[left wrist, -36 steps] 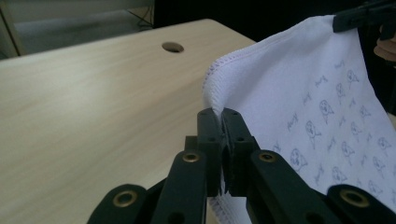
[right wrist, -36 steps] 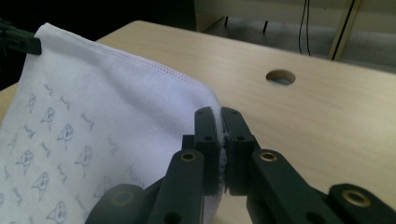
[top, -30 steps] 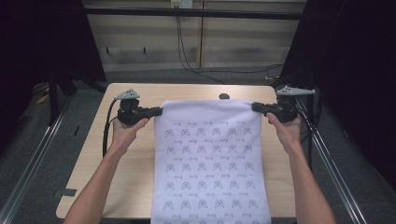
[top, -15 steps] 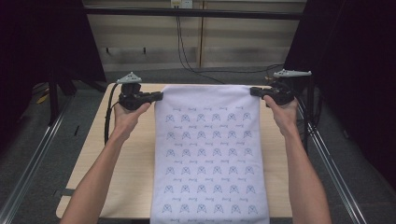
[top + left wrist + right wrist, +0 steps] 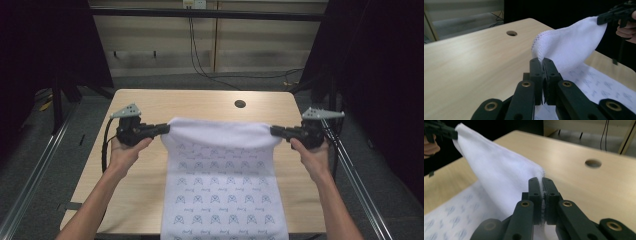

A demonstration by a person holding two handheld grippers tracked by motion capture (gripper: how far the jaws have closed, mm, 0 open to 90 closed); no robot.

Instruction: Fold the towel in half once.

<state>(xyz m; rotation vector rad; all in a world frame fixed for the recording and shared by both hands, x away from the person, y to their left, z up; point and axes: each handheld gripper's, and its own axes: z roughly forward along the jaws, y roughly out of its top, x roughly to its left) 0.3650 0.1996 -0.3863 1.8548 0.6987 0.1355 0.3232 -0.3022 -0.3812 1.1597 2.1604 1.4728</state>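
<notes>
We see a white cloth printed with rows of small blue-grey motifs (its folded-over top band shows plain white), 2 black grippers, left and right, each topped by a grey plate, and a pale wood-grain table.

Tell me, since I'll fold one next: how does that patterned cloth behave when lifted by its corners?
Probably floppy: the cloth sags between the left gripper and right gripper. Likely light, since two small pinches lift its edge. It seems to drape without springing back.
</notes>
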